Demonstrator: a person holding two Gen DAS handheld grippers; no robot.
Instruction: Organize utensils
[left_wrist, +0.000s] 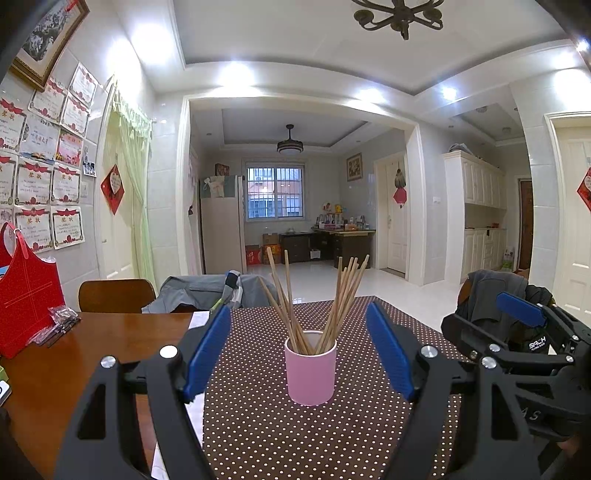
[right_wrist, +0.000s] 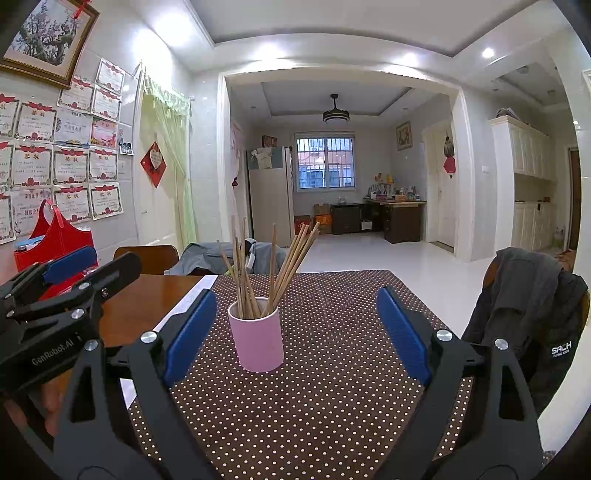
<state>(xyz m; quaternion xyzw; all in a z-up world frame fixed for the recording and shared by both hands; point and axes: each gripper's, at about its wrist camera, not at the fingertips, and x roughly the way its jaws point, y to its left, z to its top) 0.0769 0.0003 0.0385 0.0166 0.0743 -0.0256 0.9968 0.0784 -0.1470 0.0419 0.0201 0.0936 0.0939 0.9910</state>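
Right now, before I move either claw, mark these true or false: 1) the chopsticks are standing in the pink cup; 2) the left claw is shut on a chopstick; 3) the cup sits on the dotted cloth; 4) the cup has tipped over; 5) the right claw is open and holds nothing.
1) True: the chopsticks stand fanned out in the pink cup.
2) False: the left claw is open and holds nothing; the cup stands ahead, between its blue pads.
3) True: the cup sits on the dotted cloth.
4) False: it stands upright.
5) True: the right claw is open, with nothing gripped.
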